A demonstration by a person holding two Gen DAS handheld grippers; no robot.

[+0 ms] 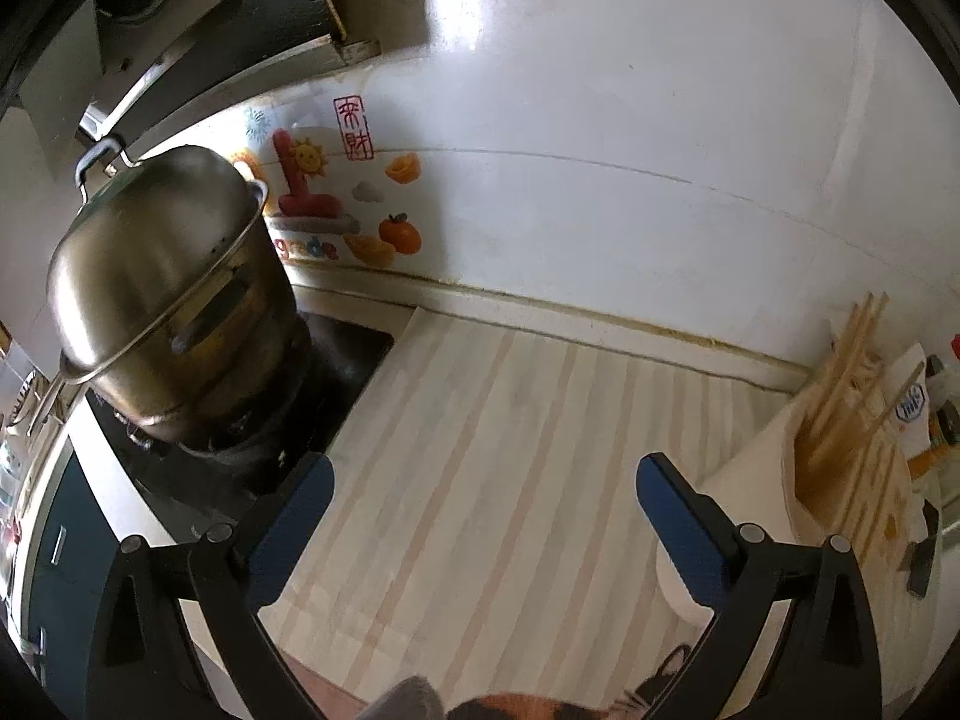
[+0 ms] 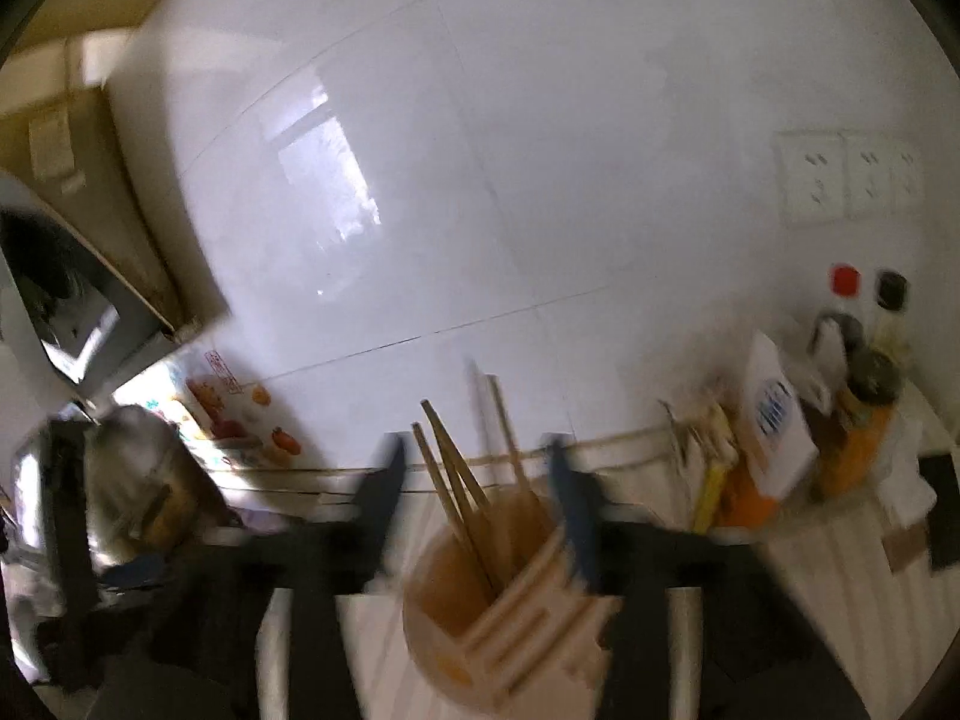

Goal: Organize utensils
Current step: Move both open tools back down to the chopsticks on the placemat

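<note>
Chopsticks (image 2: 462, 480) stand in the holder (image 2: 480, 624), task seemingly near done; left gripper (image 1: 486, 486) gapes empty, right gripper (image 2: 474, 480) spread, too blurred to confirm contact.

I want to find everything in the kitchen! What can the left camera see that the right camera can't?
Only the left wrist view shows the striped counter spread wide between the open left gripper, and the steel pot sharply.

Only the right wrist view shows the wall sockets, the bottles with red and black caps, and the right gripper, open around the chopsticks.

Both show the chopstick holder with its chopsticks, the white carton, and the cartoon sticker on the wall.
</note>
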